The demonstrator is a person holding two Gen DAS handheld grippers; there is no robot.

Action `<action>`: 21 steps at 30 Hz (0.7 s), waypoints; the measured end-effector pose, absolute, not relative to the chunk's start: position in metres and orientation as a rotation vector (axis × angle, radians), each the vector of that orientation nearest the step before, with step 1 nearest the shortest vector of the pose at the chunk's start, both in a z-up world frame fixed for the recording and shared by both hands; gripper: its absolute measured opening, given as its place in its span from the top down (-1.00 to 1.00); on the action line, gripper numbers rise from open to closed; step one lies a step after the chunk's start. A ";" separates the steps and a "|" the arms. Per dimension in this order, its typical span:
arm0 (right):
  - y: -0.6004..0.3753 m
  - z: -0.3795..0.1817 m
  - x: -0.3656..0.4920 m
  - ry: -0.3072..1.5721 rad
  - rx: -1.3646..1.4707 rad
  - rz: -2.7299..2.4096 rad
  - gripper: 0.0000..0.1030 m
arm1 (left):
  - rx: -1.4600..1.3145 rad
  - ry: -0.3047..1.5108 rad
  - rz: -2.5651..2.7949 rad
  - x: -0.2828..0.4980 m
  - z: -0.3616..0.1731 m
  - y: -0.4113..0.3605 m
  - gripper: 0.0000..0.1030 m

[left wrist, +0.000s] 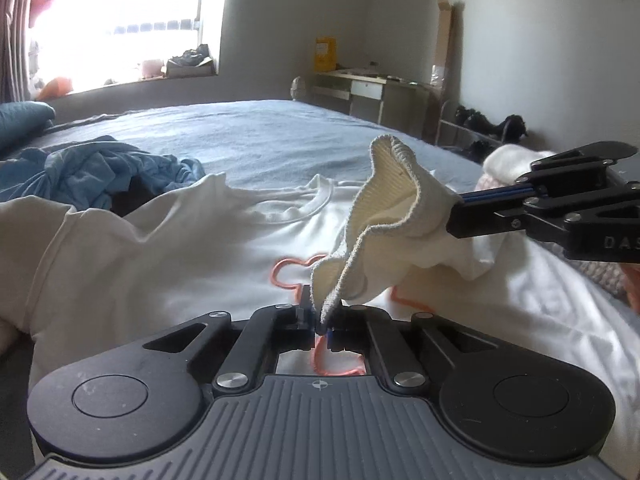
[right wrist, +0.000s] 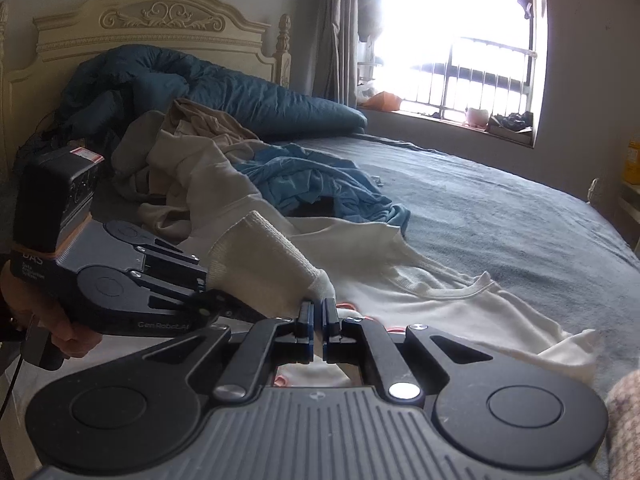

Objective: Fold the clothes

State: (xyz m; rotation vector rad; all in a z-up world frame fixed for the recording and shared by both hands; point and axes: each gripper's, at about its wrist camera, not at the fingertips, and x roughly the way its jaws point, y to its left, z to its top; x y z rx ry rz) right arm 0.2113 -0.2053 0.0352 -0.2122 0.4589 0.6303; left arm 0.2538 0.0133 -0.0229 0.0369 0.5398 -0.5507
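One cream ribbed-knit sweater cuff [left wrist: 384, 216] hangs bunched between two grippers, left gripper [left wrist: 322, 320] and right gripper [right wrist: 319, 312], both pinching it.

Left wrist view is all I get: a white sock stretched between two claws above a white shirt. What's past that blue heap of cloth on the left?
Observer: Beside the blue garment lies a pile of beige clothes, toward the head of the bed.
Operator: And beyond that?
Observer: A carved cream headboard, with a dark blue duvet bunched against it.
Operator: Who holds the left claw pinching the sock?
Observer: A person's hand grips its handle from below.
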 end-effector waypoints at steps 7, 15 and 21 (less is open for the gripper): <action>-0.209 0.044 0.218 0.461 -0.201 0.634 0.92 | 0.157 0.514 -0.627 0.226 -0.027 -0.013 0.19; -0.211 0.044 0.211 0.468 -0.196 0.657 0.92 | 0.072 0.501 -0.509 0.242 -0.024 -0.001 0.17; -0.221 0.042 0.200 0.469 -0.185 0.685 0.92 | 0.084 0.505 -0.468 0.260 -0.024 0.003 0.51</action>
